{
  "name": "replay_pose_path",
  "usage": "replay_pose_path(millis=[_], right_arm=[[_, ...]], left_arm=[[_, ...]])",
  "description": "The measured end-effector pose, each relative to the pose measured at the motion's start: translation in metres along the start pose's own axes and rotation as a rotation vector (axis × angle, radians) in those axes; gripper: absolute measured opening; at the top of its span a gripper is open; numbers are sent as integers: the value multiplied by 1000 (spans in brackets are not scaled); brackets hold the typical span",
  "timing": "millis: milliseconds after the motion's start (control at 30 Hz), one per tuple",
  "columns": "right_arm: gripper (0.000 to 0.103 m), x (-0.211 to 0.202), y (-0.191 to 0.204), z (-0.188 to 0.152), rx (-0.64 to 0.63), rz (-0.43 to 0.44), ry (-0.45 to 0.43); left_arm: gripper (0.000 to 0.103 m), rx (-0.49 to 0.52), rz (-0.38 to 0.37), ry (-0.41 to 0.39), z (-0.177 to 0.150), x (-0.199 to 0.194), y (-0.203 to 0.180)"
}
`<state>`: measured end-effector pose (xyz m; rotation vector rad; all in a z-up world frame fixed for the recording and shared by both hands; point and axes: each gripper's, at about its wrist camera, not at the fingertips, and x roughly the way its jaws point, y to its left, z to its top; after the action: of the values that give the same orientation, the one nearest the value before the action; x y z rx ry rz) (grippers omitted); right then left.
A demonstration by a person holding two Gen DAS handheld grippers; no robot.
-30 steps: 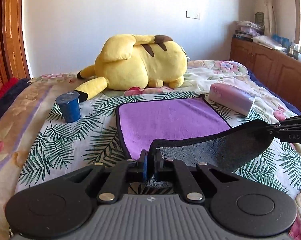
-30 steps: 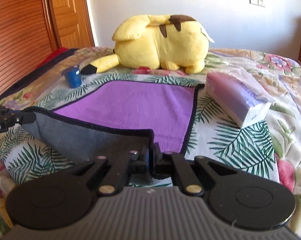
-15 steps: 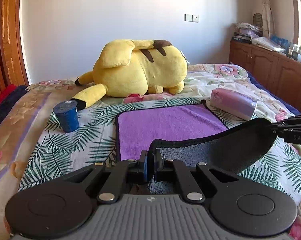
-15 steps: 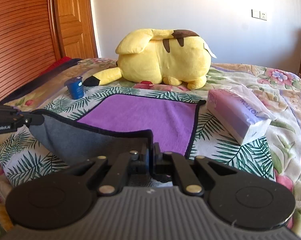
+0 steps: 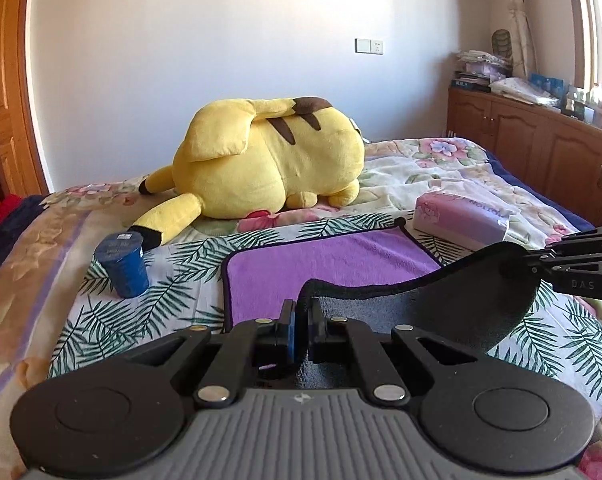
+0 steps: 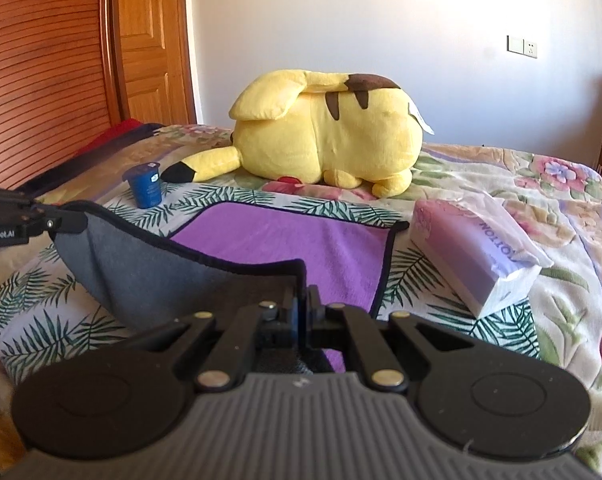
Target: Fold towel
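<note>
While both near corners hang lifted off the bed (image 5: 101,320), the towel (image 5: 333,264) shows what it is – soft, light and limp, sagging in a grey-backed curve between the two holds. Its purple face lies flat further up the bed, the far edge short of the yellow plush toy (image 5: 269,160). The left gripper (image 5: 301,320) is pinched tight on the near left corner, the right gripper (image 6: 303,312) likewise on the near right one (each also shows at the edge of the other's view). Corners look like the sensible grip; cloth this floppy would likely bunch if held mid-edge. A blue cup (image 5: 121,264) stands left of the towel, a tissue pack (image 5: 461,220) right – both near it. The palm-leaf bedspread is soft and uneven. Beyond it: white wall, wooden door, cabinets (image 5: 541,152).
</note>
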<state>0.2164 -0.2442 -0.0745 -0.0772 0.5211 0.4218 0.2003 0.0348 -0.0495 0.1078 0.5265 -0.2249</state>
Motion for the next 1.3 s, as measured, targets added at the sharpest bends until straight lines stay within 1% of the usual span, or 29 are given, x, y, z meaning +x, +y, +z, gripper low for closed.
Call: replay_pose_path(millis=[167,333,567,667,767,900,1167,1300], right_arm=[[4,7,-3,1,-15,-5,2],[4,13,-5,3,-21,1,1],[4,9,-6,12,-24,7,-36],[4,7,-7,19,-29,7,-56],[4,10,-8,23,-39,6,-67],[4,16,-11,28,-48,-1,-73],[4,21,-18,34,-45,-9,-90],[4,24,-21,37,-50,-15,-95]], left_arm=[[0,16,-9,-6,5,6,0],[0,40,-15,-18,11,4,-1],[0,34,-22,-38,21,4,1],[0,34,-19,-42,27,5,1],[0,67,-10,-43,35,8,2],[0,83,-11,-38,41,11,6],[0,64,-8,-39,46,26,12],[0,80,6,-47,49,31,11]])
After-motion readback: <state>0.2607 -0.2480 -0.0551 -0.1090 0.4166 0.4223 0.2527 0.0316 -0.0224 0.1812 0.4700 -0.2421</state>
